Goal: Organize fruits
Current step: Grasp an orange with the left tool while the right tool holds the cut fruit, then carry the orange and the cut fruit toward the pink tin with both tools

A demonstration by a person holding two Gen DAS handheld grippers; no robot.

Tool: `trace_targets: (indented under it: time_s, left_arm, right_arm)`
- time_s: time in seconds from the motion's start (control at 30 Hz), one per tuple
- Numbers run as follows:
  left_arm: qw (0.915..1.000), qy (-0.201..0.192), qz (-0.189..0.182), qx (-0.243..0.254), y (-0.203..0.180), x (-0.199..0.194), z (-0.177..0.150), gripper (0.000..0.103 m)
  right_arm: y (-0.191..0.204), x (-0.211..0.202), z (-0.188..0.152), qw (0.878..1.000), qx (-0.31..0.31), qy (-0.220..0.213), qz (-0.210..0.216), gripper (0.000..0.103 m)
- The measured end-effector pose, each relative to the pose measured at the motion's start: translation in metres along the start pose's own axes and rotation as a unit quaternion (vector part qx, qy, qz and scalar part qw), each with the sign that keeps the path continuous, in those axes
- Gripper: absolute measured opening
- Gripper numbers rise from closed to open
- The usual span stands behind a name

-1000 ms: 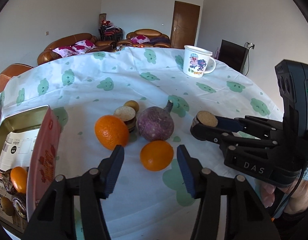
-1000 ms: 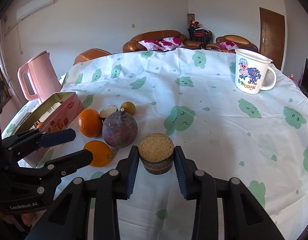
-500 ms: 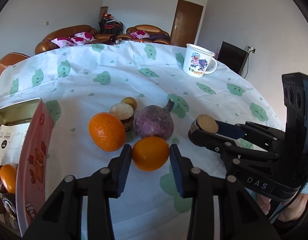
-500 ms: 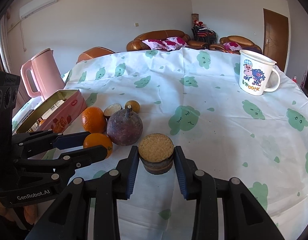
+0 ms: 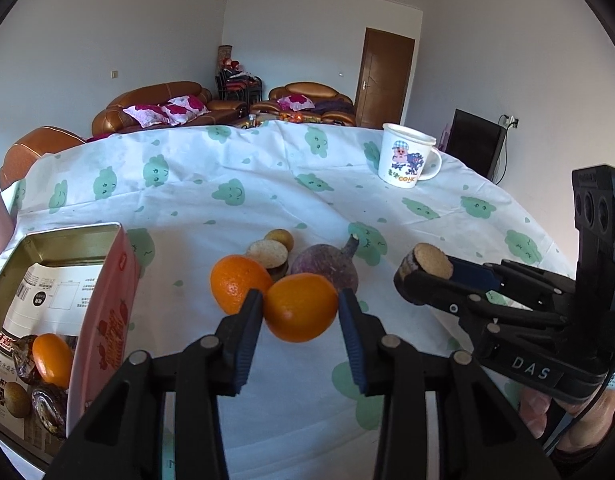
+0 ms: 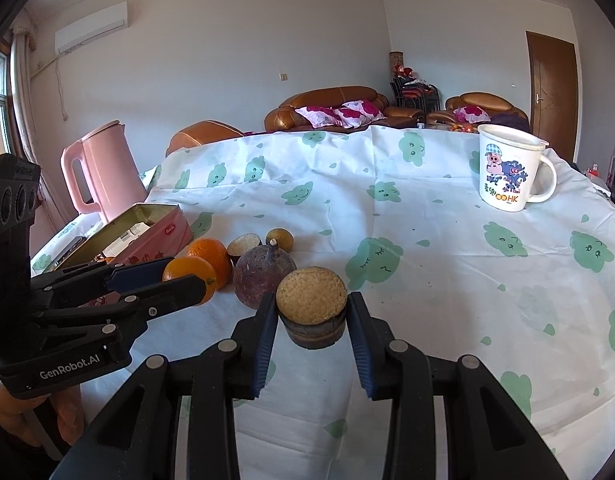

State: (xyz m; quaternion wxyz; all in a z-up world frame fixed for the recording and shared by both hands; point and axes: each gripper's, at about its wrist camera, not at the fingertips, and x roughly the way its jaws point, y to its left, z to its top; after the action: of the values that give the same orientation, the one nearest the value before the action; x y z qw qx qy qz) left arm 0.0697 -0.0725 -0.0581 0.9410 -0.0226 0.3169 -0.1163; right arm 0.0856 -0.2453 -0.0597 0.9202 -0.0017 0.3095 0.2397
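My left gripper (image 5: 301,302) is shut on an orange (image 5: 301,310) near the front of the fruit cluster; it also shows at the left in the right wrist view as the left gripper (image 6: 187,276). My right gripper (image 6: 312,312) is shut on a halved brown fruit (image 6: 311,300), cut face up, just above the tablecloth. Behind lie a second orange (image 5: 237,282), a round purple fruit (image 5: 325,268), another halved fruit (image 5: 267,254) and a small yellow fruit (image 5: 280,238). An open pink tin (image 5: 107,312) at the left holds an orange (image 5: 51,360) and dark fruits.
A white cartoon mug (image 5: 405,156) stands at the far right of the table. A pink kettle (image 6: 103,168) stands behind the tin at the left edge. The cloud-print tablecloth (image 6: 447,280) is bare to the right of the fruits. Sofas stand beyond the table.
The left jaws, open around the front orange a second ago, have closed onto it. The right gripper has kept its hold on the halved fruit and stayed in place.
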Motion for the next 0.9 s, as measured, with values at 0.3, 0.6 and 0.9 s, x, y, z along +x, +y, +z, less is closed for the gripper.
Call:
trace_targets:
  time_s: [0.3, 0.6, 0.9]
  left_arm:
    - [0.9996, -0.024, 0.014, 0.000, 0.000, -0.009, -0.001, 0.040]
    - [0.9988, -0.043, 0.021, 0.000, 0.001, -0.016, -0.002, 0.040]
    - [0.9977, -0.061, 0.029, 0.004, -0.001, -0.023, -0.003, 0.040]
  right_arm:
    - [0.003, -0.009, -0.001, 1.000, -0.008, -0.026, 0.001, 0.037]
    - [0.006, -0.016, -0.002, 0.999, -0.019, -0.046, -0.004, 0.037]
    - [0.006, -0.020, -0.004, 0.998, -0.020, -0.058, -0.003, 0.037]
